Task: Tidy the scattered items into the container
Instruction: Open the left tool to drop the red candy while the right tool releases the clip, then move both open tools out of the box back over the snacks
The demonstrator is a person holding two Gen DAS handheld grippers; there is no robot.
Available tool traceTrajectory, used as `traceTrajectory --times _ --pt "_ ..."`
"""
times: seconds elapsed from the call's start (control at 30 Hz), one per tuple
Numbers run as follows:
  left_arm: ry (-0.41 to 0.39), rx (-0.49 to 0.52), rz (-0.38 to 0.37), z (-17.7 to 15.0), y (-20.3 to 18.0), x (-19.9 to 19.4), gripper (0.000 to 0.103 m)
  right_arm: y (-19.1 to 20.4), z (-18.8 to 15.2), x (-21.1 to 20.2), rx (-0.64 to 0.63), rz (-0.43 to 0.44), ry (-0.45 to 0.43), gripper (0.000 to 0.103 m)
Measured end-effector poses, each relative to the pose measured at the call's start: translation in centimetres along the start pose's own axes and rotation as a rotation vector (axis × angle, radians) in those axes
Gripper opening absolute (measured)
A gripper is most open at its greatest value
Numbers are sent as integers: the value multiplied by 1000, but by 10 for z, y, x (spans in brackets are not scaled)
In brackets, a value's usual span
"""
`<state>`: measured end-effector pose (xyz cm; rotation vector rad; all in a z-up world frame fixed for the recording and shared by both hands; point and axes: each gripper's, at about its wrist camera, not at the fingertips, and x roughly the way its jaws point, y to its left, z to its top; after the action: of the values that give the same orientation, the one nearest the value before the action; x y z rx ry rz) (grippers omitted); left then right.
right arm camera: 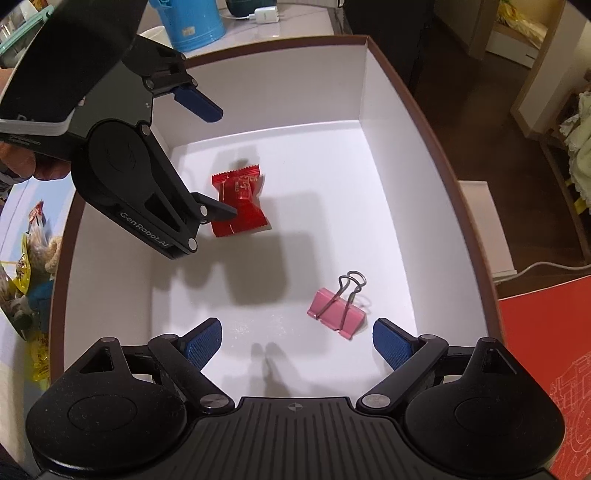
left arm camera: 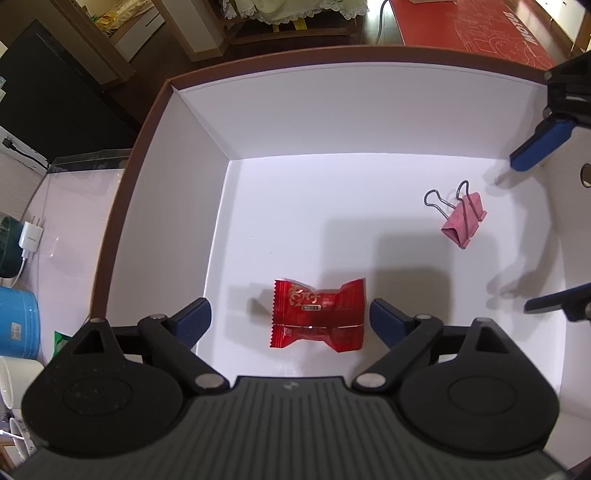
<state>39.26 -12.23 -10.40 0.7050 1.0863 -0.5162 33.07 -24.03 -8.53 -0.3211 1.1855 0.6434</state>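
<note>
Both my grippers hang open over the box (left arm camera: 192,122).
Candy (left arm camera: 317,315) lies below my left gripper (left arm camera: 290,319); clip (right arm camera: 338,308) lies by my right gripper (right arm camera: 297,341), both inside.

Around you, a dark wooden floor (right arm camera: 476,66) runs to light wood shelving (left arm camera: 110,40), a blue bucket (right arm camera: 194,20) stands at the counter's (left arm camera: 70,206) far edge, and a red board (left arm camera: 480,29) lies beside it.
</note>
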Motion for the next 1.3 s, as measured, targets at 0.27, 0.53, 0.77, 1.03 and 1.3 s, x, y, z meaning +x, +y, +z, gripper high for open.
traceTrajectory --times 0.27,0.53,0.77,1.03,1.3 --pt "-23 -4 48 2 -5 -24 102 4 -8 -28 34 -10 -58 103" --pt "-63 -30 95 -3 -12 -64 102 6 -22 -55 101 -26 -133 103" --pt "-116 -40 137 -11 -24 -108 102 12 -38 -85 151 -49 -206 103" --pt "-216 -84 165 -35 -37 -172 102 31 -60 -132 197 -70 -342 103" --pt "-276 -122 176 -80 -55 -223 102 59 -77 -165 226 -46 -467 103"
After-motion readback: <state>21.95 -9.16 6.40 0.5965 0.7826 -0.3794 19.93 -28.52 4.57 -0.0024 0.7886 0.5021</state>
